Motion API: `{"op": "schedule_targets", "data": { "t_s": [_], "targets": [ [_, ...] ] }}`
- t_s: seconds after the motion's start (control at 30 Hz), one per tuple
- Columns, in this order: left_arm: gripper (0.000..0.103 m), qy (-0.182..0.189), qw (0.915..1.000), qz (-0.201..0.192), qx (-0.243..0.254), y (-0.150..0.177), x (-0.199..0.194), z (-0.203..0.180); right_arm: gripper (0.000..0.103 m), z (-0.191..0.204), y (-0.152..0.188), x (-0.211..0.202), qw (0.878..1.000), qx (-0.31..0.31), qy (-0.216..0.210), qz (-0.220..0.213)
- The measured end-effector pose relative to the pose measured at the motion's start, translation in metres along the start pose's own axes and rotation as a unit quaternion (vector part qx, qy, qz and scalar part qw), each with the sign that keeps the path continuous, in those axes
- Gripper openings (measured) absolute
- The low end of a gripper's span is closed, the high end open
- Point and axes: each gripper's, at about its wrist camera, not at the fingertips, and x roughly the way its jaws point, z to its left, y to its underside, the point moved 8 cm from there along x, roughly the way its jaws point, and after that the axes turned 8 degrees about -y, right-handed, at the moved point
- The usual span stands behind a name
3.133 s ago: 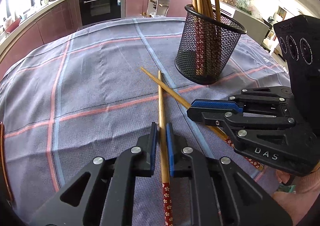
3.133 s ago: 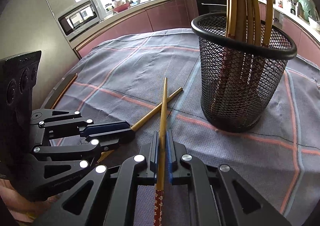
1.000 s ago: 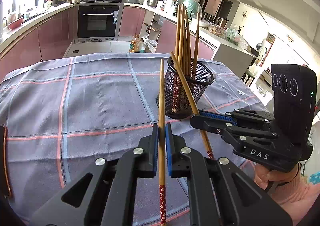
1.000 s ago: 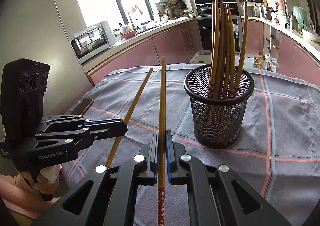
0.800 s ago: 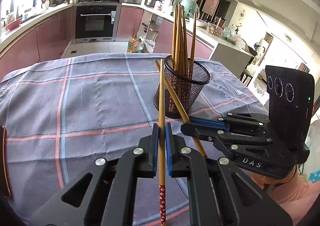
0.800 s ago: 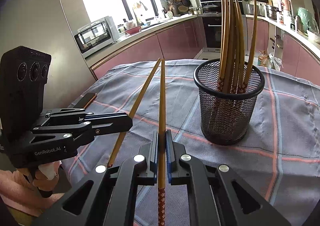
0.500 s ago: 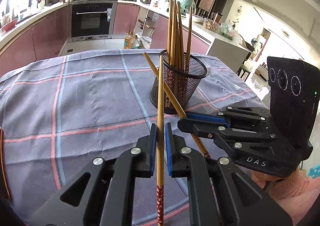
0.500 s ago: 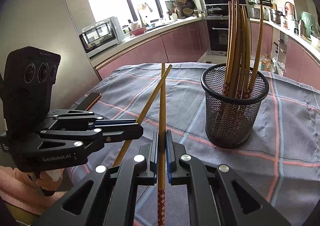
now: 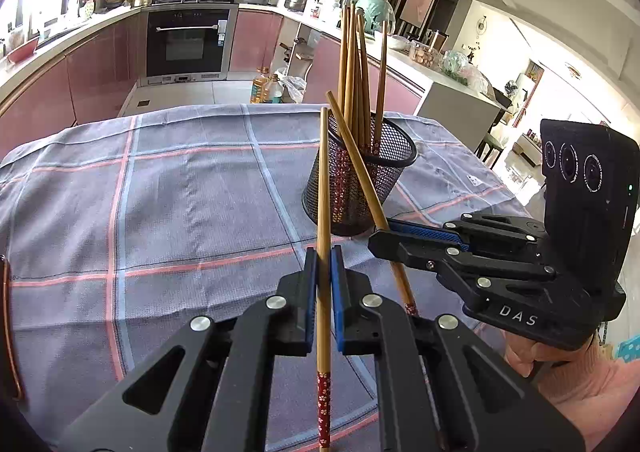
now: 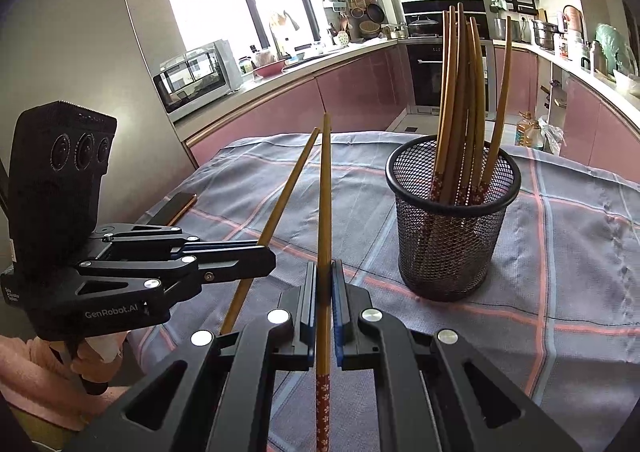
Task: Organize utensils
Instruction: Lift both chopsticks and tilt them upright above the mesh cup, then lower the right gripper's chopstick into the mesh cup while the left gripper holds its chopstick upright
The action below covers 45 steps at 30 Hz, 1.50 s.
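While both grippers are raised above the tabletop (image 9: 168, 188), I read the left gripper (image 9: 324, 264) as clamped on one chopstick (image 9: 323, 180), fingers (image 9: 311, 292) closed against its shaft, and the right gripper (image 10: 325, 280) as clamped the same way on the other chopstick (image 10: 324, 192). Each stick points up and away with its patterned red end trailing behind the fingers. The mesh holder (image 10: 452, 236) stands upright on the checked cloth (image 10: 560, 252), ahead and to the right of the right gripper, already carrying a bundle of chopsticks (image 10: 460, 92). Principal risk, in my judgement: the held sticks lie close and cross in both views, so moving both at once could knock them together and twist one in its grip. Second risk: the standing bundle fans across the holder mouth, so an incoming stick may strike it or the rim and tip the light basket. Third risk: a thin round shaft can slide through the pads when tilted. Nothing else stands on the cloth near the holder; kitchen counters lie well beyond.
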Motion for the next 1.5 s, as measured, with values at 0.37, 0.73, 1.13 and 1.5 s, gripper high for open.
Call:
{"op": "schedule_targets", "data": {
  "t_s": [0.37, 0.73, 1.13, 1.5],
  "targets": [
    [0.008, 0.004, 0.9999, -0.012, 0.001, -0.006, -0.007, -0.002, 0.006, -0.011, -0.01, -0.02, 0.999, 0.005, 0.015, -0.028],
    [0.008, 0.01, 0.9996, -0.026, 0.002, -0.014, -0.017, -0.007, 0.006, -0.017, -0.017, -0.034, 0.999, 0.006, 0.022, -0.048],
    [0.008, 0.012, 0.9991, -0.041, 0.003, -0.023, -0.02, -0.01, 0.006, -0.017, -0.024, -0.041, 0.998, 0.005, 0.027, -0.062],
    [0.008, 0.013, 0.9987, -0.05, 0.004, -0.029, -0.021, -0.011, 0.006, -0.016, -0.03, -0.045, 0.997, 0.001, 0.029, -0.071]
  ]
}}
